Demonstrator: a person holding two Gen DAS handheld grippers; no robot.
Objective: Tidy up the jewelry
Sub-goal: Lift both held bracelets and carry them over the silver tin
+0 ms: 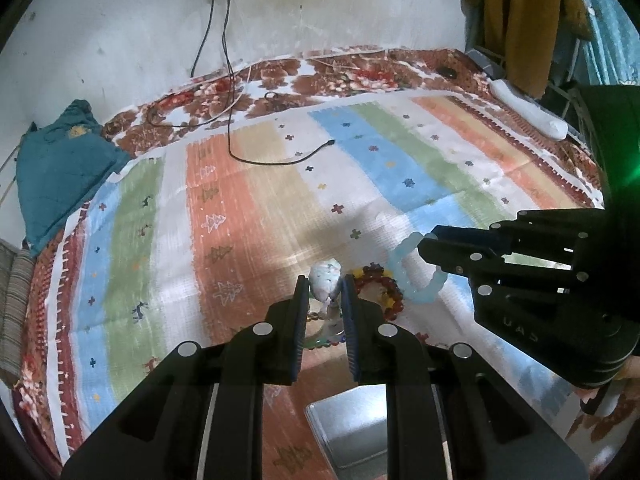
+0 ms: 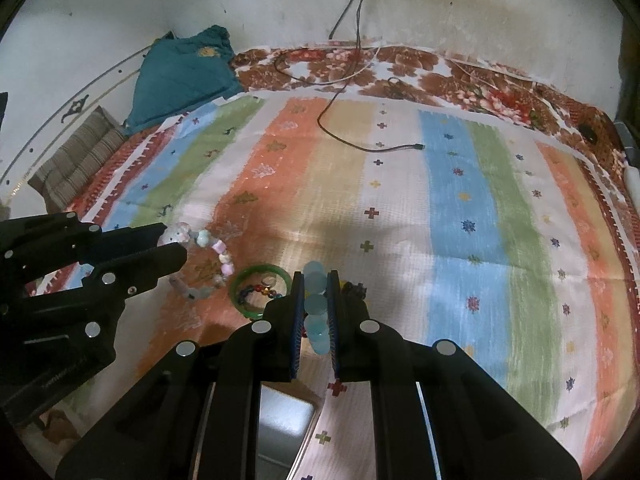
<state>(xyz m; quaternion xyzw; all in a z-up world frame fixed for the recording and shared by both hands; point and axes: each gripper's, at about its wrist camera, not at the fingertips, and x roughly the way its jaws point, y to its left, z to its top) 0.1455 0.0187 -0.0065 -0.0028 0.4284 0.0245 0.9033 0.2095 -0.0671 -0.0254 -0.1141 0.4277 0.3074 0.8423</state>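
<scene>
My left gripper (image 1: 325,285) is shut on a pale pastel bead bracelet (image 1: 326,274), held just above the striped cloth (image 1: 256,208). From the right wrist view the same bracelet (image 2: 218,258) hangs from the left gripper (image 2: 175,241). My right gripper (image 2: 315,278) is shut on a light blue bead bracelet (image 2: 314,304); that bracelet (image 1: 404,276) dangles from the right gripper (image 1: 424,242) in the left wrist view. On the cloth below lie a red bead bracelet (image 1: 394,288), a green bangle (image 2: 260,270) and a multicoloured bead string (image 2: 256,292). A shiny metal box (image 1: 348,420) sits beneath the grippers.
A black cable (image 1: 276,160) trails from the wall socket across the cloth. A teal garment (image 1: 64,160) and a striped cushion (image 2: 76,160) lie at the bed's left edge. A white power strip (image 1: 532,110) and hanging clothes (image 1: 520,20) are at the far right.
</scene>
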